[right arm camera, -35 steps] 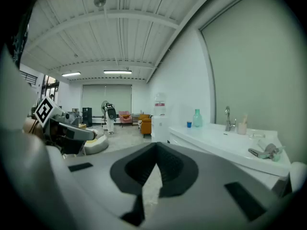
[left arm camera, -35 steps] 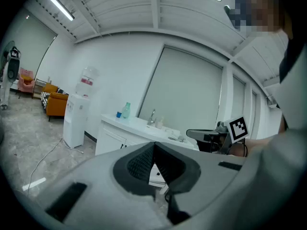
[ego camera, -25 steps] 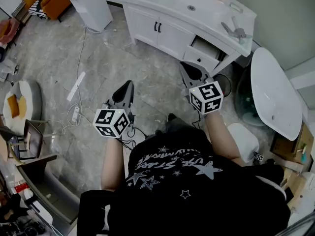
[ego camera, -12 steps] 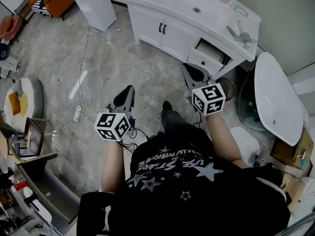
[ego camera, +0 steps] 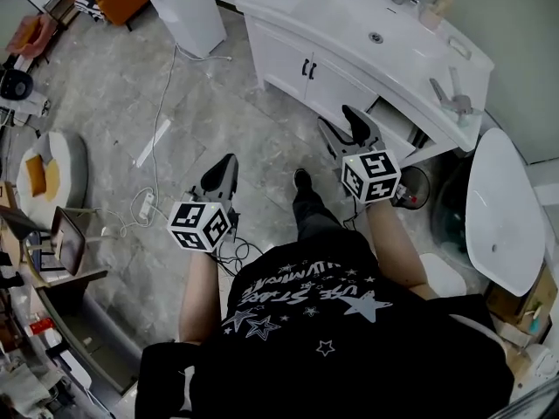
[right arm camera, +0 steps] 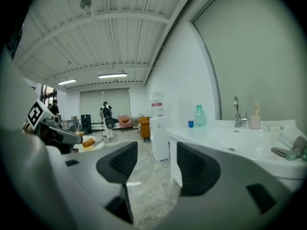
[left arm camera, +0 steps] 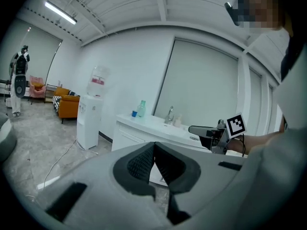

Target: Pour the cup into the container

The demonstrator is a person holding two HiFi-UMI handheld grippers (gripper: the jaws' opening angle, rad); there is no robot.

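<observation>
The left gripper has its fingers closed, pad against pad, with nothing between them. The right gripper has its fingers apart. They have just been opening, and the gap holds only air, with the floor seen through it.

Both grippers are held out in front of the person, above the floor and short of the white surface. Neither touches anything.

The cup, small and blue, stands upright at the far end of the surface, well beyond the right fingers. In the right gripper view it is up and a little right of the gap. A green bottle stands just beside it, on the side nearer the faucet. Whether the two touch cannot be told.

In the left gripper view the cup is far ahead, above and slightly left of the closed fingertips. The right gripper is off to the right of the left fingers, at about the same height.

A water dispenser stands on the floor past the cup's end of the surface, well ahead of the right fingers. A metal fitting lies on the surface to the right of the right fingers, nearer than the faucet.
</observation>
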